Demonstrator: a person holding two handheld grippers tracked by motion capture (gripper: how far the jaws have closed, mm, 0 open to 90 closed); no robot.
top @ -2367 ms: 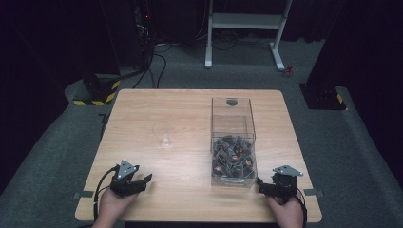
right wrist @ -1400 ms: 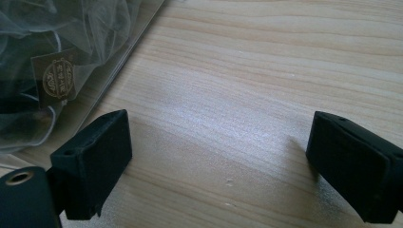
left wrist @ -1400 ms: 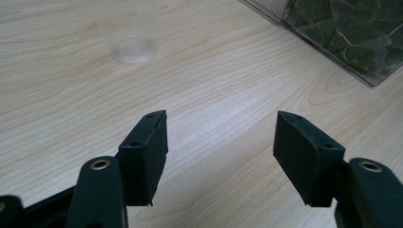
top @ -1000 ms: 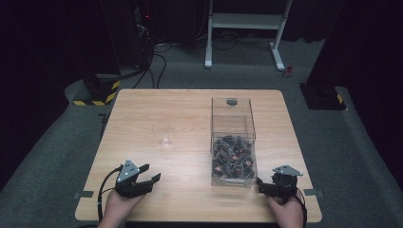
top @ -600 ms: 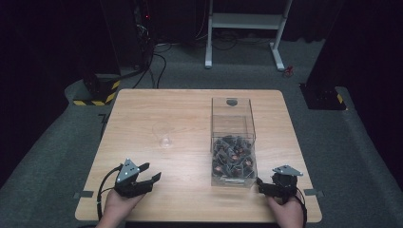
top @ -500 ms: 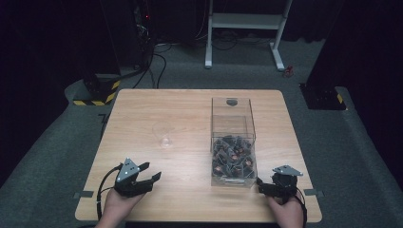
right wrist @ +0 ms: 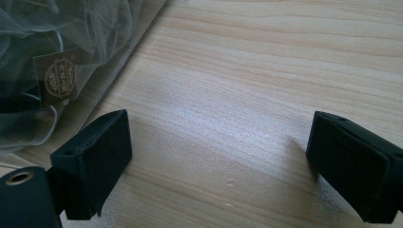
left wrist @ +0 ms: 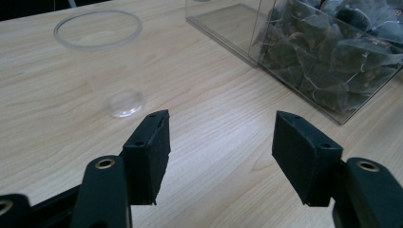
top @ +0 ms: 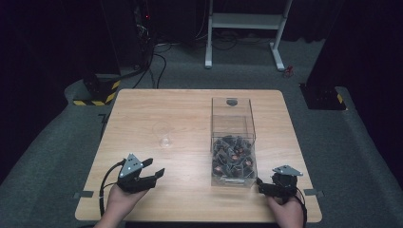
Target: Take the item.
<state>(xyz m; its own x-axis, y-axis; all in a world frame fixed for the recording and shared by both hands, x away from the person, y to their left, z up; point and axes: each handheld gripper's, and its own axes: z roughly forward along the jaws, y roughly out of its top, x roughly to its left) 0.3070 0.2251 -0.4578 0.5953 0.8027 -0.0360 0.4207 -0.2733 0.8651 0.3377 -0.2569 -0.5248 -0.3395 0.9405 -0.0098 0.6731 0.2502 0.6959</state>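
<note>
A clear plastic box [top: 232, 148] stands on the right half of the wooden table [top: 142, 109], its near end heaped with dark mesh tea bags [top: 232, 156]. A clear plastic cup [top: 164, 135] stands upright left of the box. My left gripper [top: 154, 167] is near the front left edge, open and empty, pointing towards the box. In the left gripper view the left gripper [left wrist: 221, 137] faces bare wood, with the cup [left wrist: 102, 61] ahead left and the box [left wrist: 328, 57] ahead right. My right gripper [top: 261, 184] rests by the box's near right corner. The right gripper [right wrist: 218, 147] is open over bare wood, with the tea bags [right wrist: 52, 71] to its left.
A small dark round mark [top: 232, 101] shows at the far end of the box. Beyond the table are a white stand [top: 247, 28], cables and a yellow-black striped base [top: 97, 92] on grey floor. A stretch of bare wood lies between cup and box.
My left gripper has shifted slightly to the right and turned its jaws more towards the box. The right gripper, cup and box have stayed in place.
</note>
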